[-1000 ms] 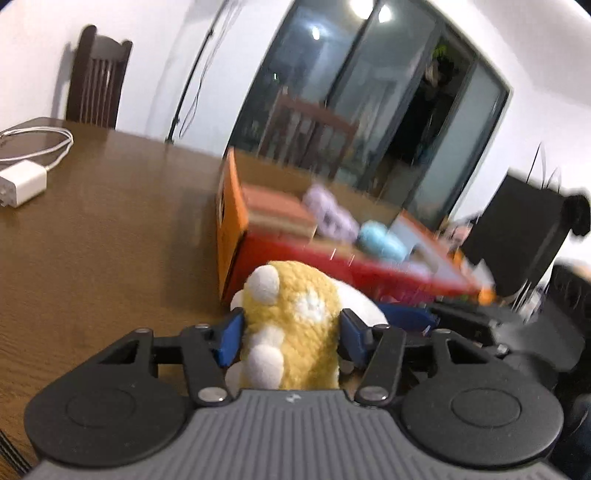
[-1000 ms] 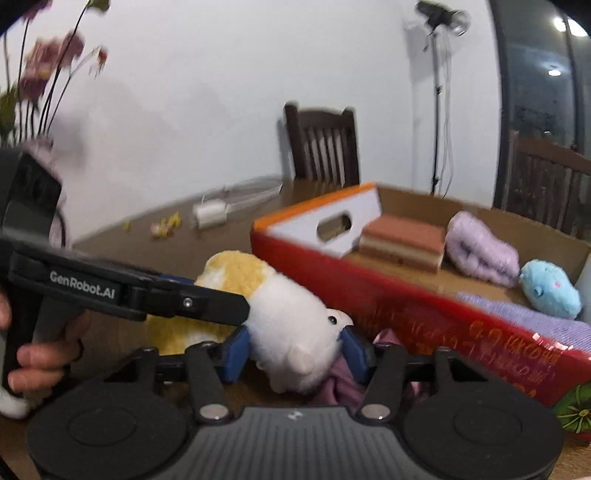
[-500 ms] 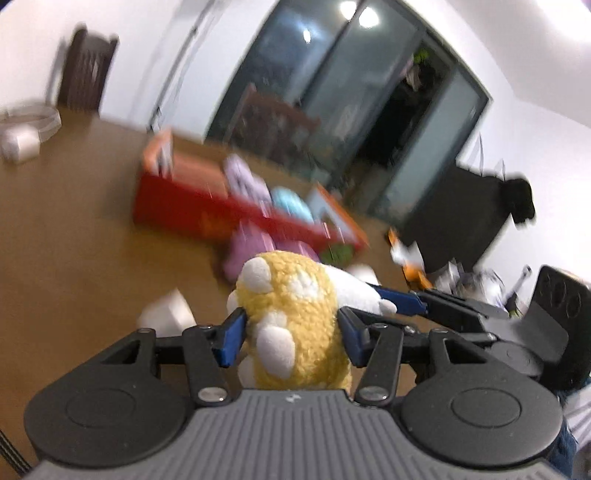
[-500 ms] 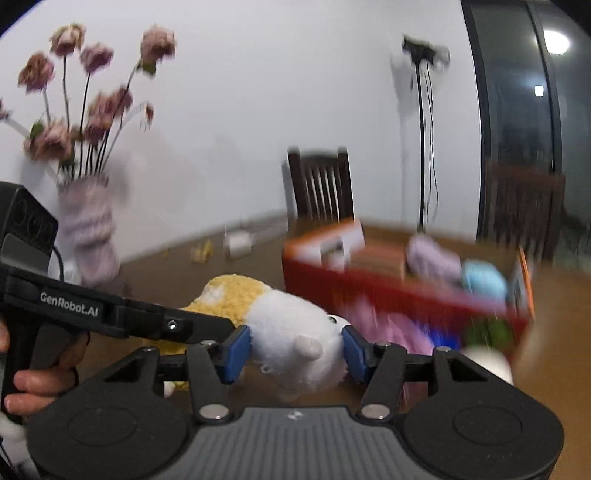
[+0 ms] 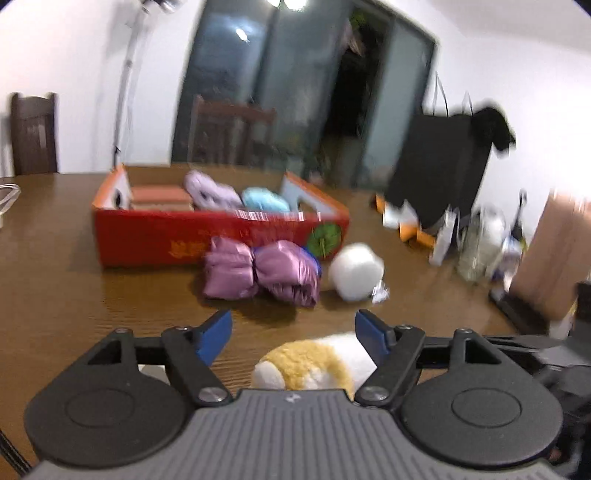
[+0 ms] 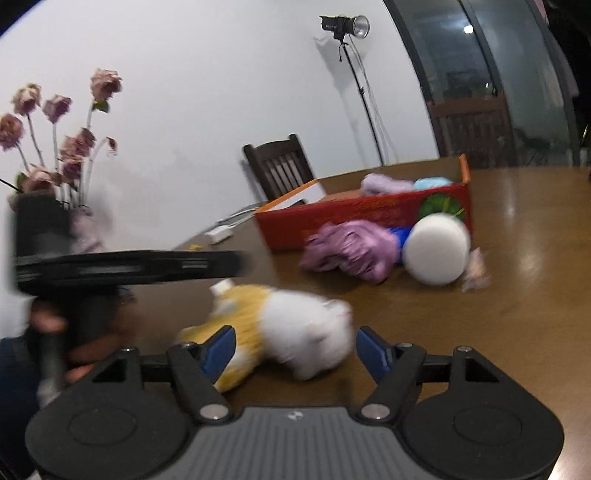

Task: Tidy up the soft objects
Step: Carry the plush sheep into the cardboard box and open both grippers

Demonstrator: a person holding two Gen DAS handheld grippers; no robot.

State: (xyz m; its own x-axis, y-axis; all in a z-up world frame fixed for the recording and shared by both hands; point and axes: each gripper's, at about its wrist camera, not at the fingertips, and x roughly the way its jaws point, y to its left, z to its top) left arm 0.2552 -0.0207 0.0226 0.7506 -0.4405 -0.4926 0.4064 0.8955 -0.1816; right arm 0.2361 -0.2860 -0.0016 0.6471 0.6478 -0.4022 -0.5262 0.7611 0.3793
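Note:
A yellow and white plush toy [image 6: 291, 328] lies on the brown table [image 6: 517, 295], blurred as if still settling. My right gripper [image 6: 295, 349] has its jaws opening around the toy's white end, and the blue pads stand clear of it. My left gripper [image 5: 293, 330] is opening too, with the plush toy [image 5: 314, 363] low between its fingers and untouched. The left gripper [image 6: 129, 264] shows in the right wrist view, held by a hand [image 6: 48, 321]. Farther off stands a red box [image 5: 221, 236] holding a lilac plush [image 5: 210, 190], a blue plush [image 5: 264, 199] and a brown block [image 5: 160, 195].
A purple bundled cloth [image 5: 258, 271] and a white ball [image 5: 354, 271] lie in front of the box. A vase of dried flowers [image 6: 55, 147] stands at the left. Dark chairs [image 6: 280, 166] and a light stand [image 6: 343, 29] are behind the table. Bags and clutter [image 5: 461, 229] crowd the right.
Both grippers held the plush toy by its ends near the box. They drew back from the box, both jaws spread, and the toy now lies on the table.

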